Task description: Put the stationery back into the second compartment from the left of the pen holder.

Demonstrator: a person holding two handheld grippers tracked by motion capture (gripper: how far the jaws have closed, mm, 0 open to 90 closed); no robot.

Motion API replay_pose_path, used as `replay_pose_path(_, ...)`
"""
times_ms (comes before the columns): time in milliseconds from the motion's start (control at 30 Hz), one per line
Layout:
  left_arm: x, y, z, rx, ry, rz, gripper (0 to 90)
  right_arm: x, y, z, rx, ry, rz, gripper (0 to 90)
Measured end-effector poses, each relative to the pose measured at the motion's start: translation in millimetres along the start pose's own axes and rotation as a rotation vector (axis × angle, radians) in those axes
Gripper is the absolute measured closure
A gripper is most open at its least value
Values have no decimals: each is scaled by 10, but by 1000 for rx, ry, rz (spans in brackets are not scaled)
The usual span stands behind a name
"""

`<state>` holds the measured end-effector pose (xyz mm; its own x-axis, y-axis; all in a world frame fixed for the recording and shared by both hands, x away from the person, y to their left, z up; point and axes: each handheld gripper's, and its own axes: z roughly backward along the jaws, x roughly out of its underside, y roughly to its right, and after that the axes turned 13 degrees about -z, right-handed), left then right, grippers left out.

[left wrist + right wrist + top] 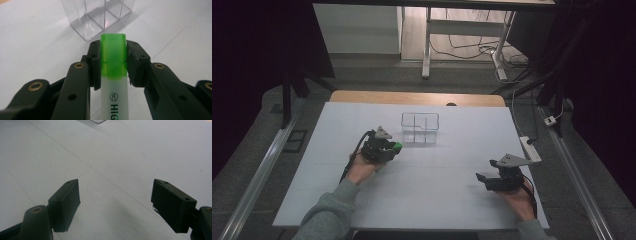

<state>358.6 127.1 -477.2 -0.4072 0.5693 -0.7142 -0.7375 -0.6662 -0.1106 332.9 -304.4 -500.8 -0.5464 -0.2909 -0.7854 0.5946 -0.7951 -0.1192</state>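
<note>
A green-capped highlighter (113,75) with a white barrel sits between the jaws of my left gripper (113,63), which is shut on it near the cap. In the high view the left gripper (393,148) hovers left of centre, the green cap (397,146) pointing toward a clear plastic organizer (420,128) with several compartments. The organizer (97,17) stands just ahead of the cap in the left gripper view. My right gripper (480,179) rests low at the right side of the table, and in its own view the right gripper (116,195) is open with only table between its jaws.
The white table top (437,170) lies on a wooden table (417,97). A power strip (530,148) lies off the right edge. Desk legs and cables (472,47) stand beyond the far end.
</note>
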Motion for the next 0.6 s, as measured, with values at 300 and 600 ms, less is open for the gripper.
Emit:
replay_pose_path(300,53,-60,152,-13,55,6,666,3,-12,3,-13,-1,8,224)
replay_pose_path(600,60,-115,289,-29,129,18,665,9,-9,7,-14,-6,7,224)
